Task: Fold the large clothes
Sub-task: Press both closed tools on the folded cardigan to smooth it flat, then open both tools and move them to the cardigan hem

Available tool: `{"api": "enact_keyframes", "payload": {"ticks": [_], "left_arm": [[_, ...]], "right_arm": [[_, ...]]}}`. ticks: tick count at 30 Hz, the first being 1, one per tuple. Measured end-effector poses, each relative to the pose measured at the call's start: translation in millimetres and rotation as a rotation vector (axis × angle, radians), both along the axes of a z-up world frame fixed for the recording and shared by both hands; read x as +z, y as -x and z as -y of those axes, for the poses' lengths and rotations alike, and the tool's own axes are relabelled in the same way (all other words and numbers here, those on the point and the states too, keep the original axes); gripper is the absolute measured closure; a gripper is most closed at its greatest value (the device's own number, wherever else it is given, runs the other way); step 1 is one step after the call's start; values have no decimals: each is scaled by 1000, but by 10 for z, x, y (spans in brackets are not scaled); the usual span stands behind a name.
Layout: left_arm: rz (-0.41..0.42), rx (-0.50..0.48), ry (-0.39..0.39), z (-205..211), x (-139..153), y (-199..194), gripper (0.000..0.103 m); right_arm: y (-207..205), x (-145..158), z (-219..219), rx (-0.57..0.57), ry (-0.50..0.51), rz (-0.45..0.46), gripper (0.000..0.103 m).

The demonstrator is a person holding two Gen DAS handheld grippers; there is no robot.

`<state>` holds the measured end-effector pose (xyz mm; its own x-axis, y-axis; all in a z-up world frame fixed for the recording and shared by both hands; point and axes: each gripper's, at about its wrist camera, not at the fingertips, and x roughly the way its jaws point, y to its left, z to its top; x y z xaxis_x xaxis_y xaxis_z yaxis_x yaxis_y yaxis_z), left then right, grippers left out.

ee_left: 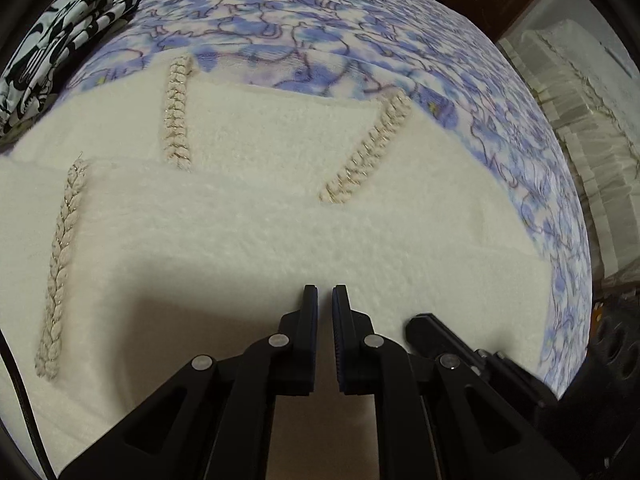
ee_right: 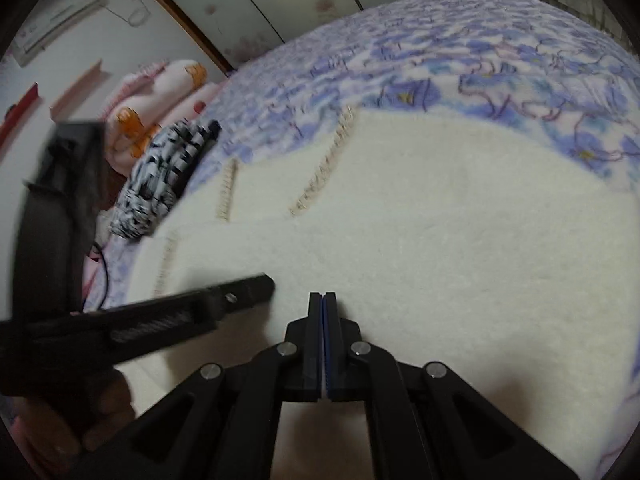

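A large cream fuzzy garment with braided trim strips lies folded on a bed with a blue floral blanket. It also shows in the right wrist view. My left gripper hovers over the garment's near part, jaws a narrow gap apart, holding nothing. My right gripper is shut and empty, just above the same garment. The left gripper's body shows blurred at the left of the right wrist view.
A folded black-and-white patterned cloth lies at the garment's far left, also in the right wrist view. Pink pillows lie beyond. A white covered piece of furniture stands right of the bed. A black cable hangs at left.
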<state>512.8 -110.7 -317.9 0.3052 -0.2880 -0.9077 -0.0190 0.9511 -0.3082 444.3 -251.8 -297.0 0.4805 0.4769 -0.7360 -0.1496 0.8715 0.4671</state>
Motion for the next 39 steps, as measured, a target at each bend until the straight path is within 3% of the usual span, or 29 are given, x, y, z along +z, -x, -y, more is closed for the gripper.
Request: {"api": "enact_keyframes", "payload": {"ticks": [3,6,10,14,17,23,27,29,32,34,36,39], "left_arm": [[18,48,32,-185,-41,-81,99],[46,78,-1,-325,-43,-142,99],[52,92,1,-483,-84,-199,102],[74,73,-40,-507,-46,-185,102],[98,62,-93,-524,-7,-168,102],[98,99,-146,-785,43,-90,102],[101,137,-188,-998,100,40,102],[86,161,-157,-1110,136,106,102],[79,223,-99,-1262,219,251,100],[78,259,-105,-1334,265,397,97],[82,285,-111,-1399,294,590,86],[82,316,-112,-1518,300,956,84]], "right_arm": [[-14,-63,60,-28,-61,18,103],[-19,-78,120,-35,-83,30,103],[-17,-40,289,-164,56,50,103],[70,-40,632,-248,33,56,103],[141,-8,820,-323,87,85,103],[382,70,1193,-574,141,108,103],[507,161,1305,-659,195,112,103],[548,199,1335,-680,223,99,102],[647,260,1351,-687,169,80,101],[735,284,1321,-670,145,61,101],[833,295,1232,-638,156,47,101],[1032,240,1089,-597,182,-9,101]]}}
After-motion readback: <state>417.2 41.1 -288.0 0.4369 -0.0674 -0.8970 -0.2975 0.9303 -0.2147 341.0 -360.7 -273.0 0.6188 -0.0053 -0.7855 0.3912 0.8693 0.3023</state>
